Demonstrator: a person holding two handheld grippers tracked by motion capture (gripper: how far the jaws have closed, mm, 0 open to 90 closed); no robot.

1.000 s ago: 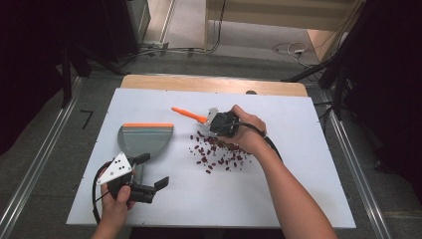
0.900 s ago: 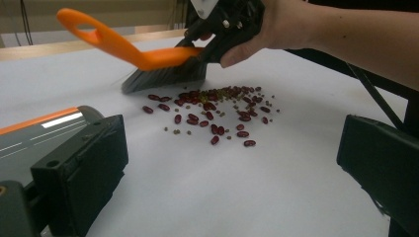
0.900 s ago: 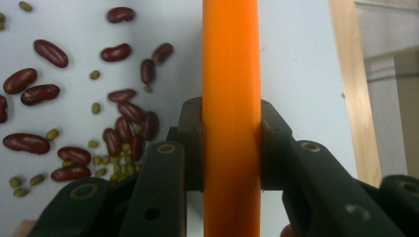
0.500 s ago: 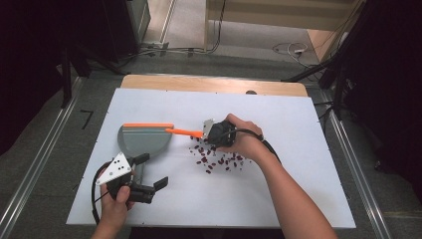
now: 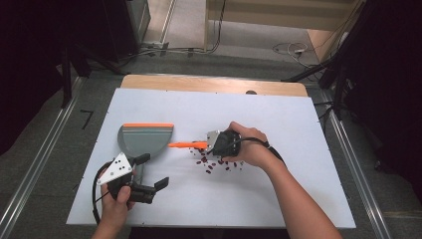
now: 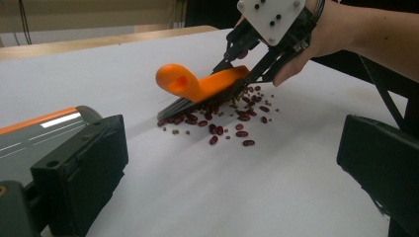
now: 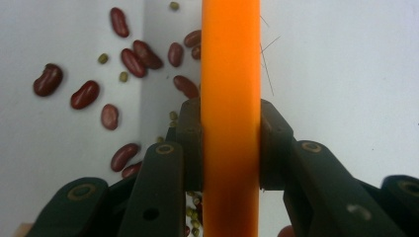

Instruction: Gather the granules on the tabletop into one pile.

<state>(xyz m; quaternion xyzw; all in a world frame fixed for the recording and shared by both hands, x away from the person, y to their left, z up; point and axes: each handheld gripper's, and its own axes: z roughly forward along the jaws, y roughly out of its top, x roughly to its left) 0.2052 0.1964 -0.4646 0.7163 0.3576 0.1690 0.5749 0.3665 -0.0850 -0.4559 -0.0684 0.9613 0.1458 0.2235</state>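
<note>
My right gripper (image 5: 213, 145) (image 7: 230, 143) is shut on an orange hand brush (image 5: 186, 145) (image 6: 197, 86) (image 7: 230, 59), whose bristles rest on the white table among scattered red beans (image 5: 214, 164) (image 6: 232, 121) (image 7: 89, 94) and small green ones. The brush's handle tip points left toward a grey dustpan (image 5: 144, 139) (image 6: 34, 136) with an orange lip, lying flat a short way off. My left gripper (image 5: 152, 172) (image 6: 232, 187) is open near the table's front left, just below the dustpan, with one jaw beside the pan's handle and nothing between the jaws.
The white tabletop (image 5: 298, 124) has a wooden strip (image 5: 209, 82) along its far edge and metal rails on the floor at both sides. A black cable (image 5: 97, 189) loops from my left gripper at the front left corner.
My right gripper has drawn the brush left and nearer across the beans, and its handle now points at the dustpan. The beans have shifted left with it. The left gripper has stayed put.
</note>
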